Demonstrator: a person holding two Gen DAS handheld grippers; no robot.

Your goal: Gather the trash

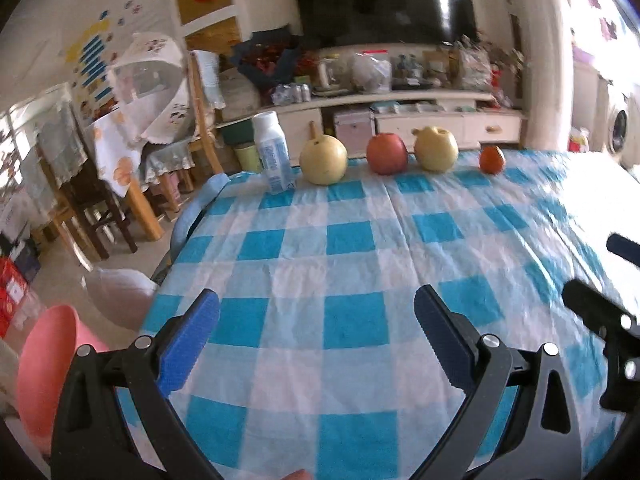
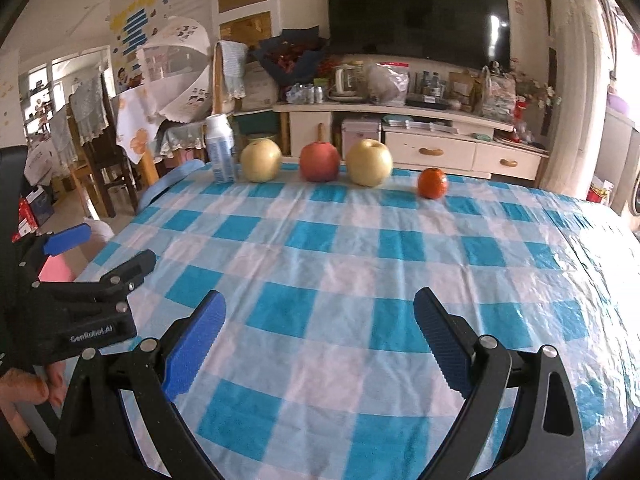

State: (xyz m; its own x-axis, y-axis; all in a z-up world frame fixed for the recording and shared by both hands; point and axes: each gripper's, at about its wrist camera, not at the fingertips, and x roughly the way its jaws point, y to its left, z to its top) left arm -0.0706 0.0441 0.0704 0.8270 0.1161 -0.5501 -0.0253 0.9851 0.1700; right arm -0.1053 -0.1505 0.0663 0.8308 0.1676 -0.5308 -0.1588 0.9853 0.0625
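At the far edge of the worktop (image 2: 360,280), toward its far-left corner, the bottle (image 2: 220,148) stood upright, white with a pale blue label, its long axis vertical. We took it for the one piece of trash there: the rest of that row was fruit. Just to its right sat a pear (image 2: 261,160), near it but, as far as we could tell, not touching; then an apple (image 2: 319,162), a second pear (image 2: 369,163) and an orange (image 2: 432,183), strung along the same edge.

We held both grippers low over the near edge, well apart from the row, pointing across the checked cloth toward it. The left gripper (image 1: 316,338) had its jaws spread wide and nothing between them; the right gripper (image 2: 318,338) was the same, wide and empty. They hung side by side, the left one showing at the left border of the right wrist view.

The bottle lay ahead and to the left of both. From the left gripper it was only a little left of straight ahead; from the right it sat further off line. So we judged the left hand the nearer. With the bottle upright, a level grasp across its body from the near side looked right, keeping the inner finger clear of the pear. A pink bin (image 1: 48,364) stood on the floor off the worktop's left edge, a likely place for it.
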